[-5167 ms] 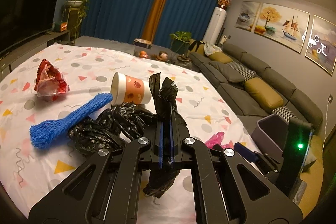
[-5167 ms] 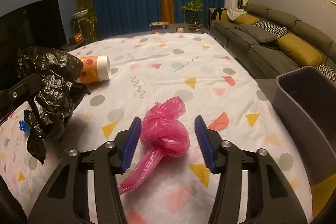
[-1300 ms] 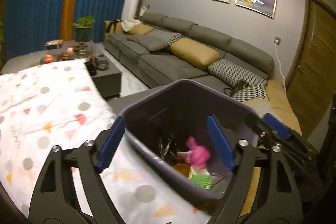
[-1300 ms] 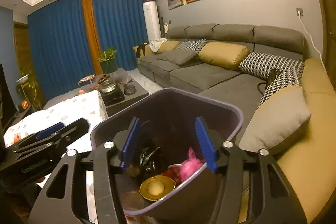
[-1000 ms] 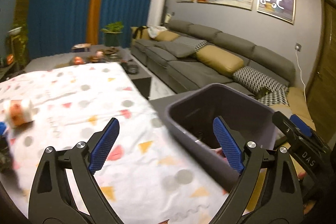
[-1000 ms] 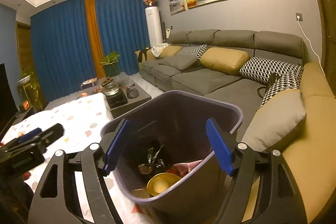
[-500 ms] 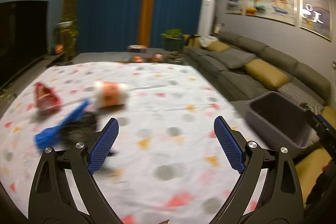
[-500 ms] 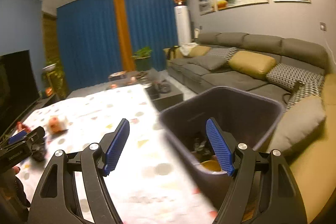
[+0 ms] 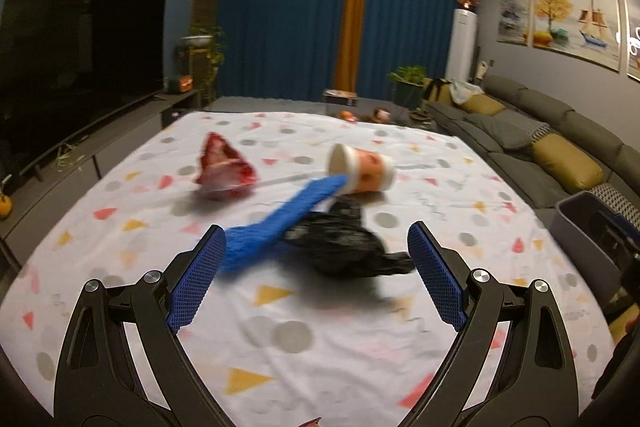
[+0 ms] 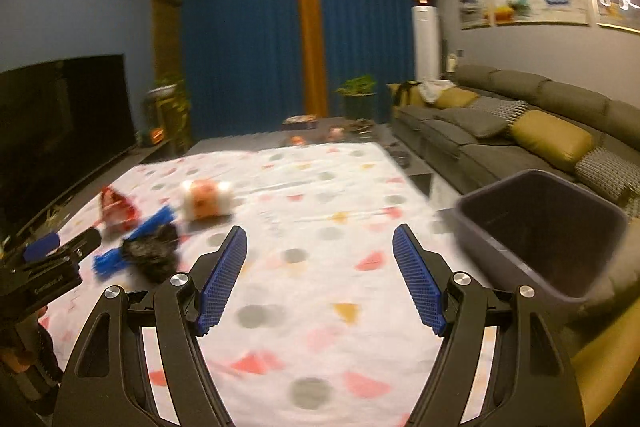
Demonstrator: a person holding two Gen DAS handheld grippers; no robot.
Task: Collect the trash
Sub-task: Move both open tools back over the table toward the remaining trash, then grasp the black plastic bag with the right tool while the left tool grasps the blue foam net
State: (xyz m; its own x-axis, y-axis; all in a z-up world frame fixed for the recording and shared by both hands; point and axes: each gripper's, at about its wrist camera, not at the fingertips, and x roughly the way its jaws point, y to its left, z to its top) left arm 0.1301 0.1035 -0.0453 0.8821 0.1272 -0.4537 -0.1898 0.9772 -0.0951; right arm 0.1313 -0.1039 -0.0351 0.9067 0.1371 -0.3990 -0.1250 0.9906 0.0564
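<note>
**Spotter:** How much room do you have?

**Me:** Plenty. My left gripper hangs over the patterned sheet with its jaws spread wide and nothing between them. The right gripper is just as wide and empty, over a bare stretch of that sheet. I see the left one at the left edge of my right view, well apart from the right one.

**Spotter:** Where is the trash?

**Me:** Ahead of the left gripper, all blurred. A black plastic bag lies nearest, crumpled. A blue mesh sleeve slants across its left side, its far end by the paper cup, which lies on its side. A red wrapper sits left of them, apart.

**Spotter:** And the edges?

**Me:** The sheet's right edge drops off next to the grey bin, which stands below it, beside the sofa. I cannot see into the bin from here. On the left the sheet ends by a low TV stand under the dark television.

**Spotter:** Anything in the way?

**Me:** Between the grippers and the pile, only flat sheet. Beyond the far edge stand a low table with small items and potted plants before the blue curtains.
</note>
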